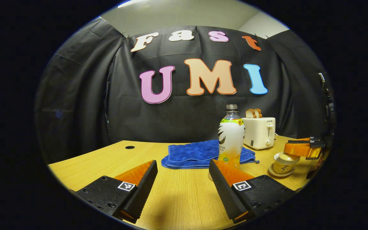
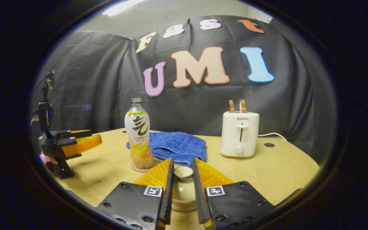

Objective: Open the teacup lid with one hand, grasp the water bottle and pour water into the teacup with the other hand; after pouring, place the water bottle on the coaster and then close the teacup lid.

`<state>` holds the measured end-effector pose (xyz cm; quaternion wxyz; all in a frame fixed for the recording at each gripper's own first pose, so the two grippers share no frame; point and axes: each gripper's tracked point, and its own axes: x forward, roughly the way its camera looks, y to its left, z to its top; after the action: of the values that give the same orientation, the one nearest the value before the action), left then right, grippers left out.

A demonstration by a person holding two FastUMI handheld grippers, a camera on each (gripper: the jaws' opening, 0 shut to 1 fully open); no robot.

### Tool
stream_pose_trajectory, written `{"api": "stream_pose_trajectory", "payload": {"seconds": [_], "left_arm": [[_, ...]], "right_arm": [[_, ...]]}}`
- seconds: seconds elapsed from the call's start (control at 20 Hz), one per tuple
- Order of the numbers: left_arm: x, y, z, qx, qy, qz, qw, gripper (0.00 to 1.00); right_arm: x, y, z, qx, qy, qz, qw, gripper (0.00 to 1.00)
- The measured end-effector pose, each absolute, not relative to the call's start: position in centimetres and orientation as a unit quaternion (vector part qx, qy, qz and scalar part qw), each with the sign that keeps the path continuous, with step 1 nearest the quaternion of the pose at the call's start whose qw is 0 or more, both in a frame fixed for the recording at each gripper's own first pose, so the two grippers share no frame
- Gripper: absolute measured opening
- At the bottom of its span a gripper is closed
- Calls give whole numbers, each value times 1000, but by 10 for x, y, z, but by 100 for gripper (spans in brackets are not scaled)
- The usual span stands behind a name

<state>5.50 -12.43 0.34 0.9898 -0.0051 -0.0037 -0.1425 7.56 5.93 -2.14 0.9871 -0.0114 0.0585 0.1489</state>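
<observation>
On wooden table [image 2: 276,169]: bottle [image 2: 138,134], blue towel [image 2: 177,143], toaster [image 2: 239,133].

Right gripper view: water bottle [image 2: 138,134] on coaster [image 2: 135,167], centre-left; towel [image 2: 174,145] behind; toaster [image 2: 239,133] centre-right; teacup [image 2: 183,188] bottom centre.

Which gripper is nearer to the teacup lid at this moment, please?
Right. The right gripper has its fingers either side of the teacup lid; the left gripper sits open across the table, nearer the water bottle.
</observation>
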Motion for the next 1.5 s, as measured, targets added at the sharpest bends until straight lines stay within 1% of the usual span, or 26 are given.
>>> {"api": "stream_pose_trajectory", "payload": {"seconds": [0.15,0.6,0.65,0.9,1.1,1.5], "left_arm": [[56,-124,2,-5,-4,-143,990,95],[56,-124,2,-6,-5,-143,990,95],[56,-124,2,-6,-5,-143,990,95],[57,-124,2,-6,-5,-143,990,95],[56,-125,1,-6,-6,-145,989,95],[56,-125,1,-6,-6,-145,989,95]], "right_arm": [[77,61,-26,-15,76,152,985,35],[77,61,-31,-18,89,149,985,35],[77,59,-32,-16,91,147,985,41],[72,59,-27,-16,83,145,986,87],[65,50,-21,-6,64,132,989,100],[39,29,-7,2,22,97,995,100]]}}
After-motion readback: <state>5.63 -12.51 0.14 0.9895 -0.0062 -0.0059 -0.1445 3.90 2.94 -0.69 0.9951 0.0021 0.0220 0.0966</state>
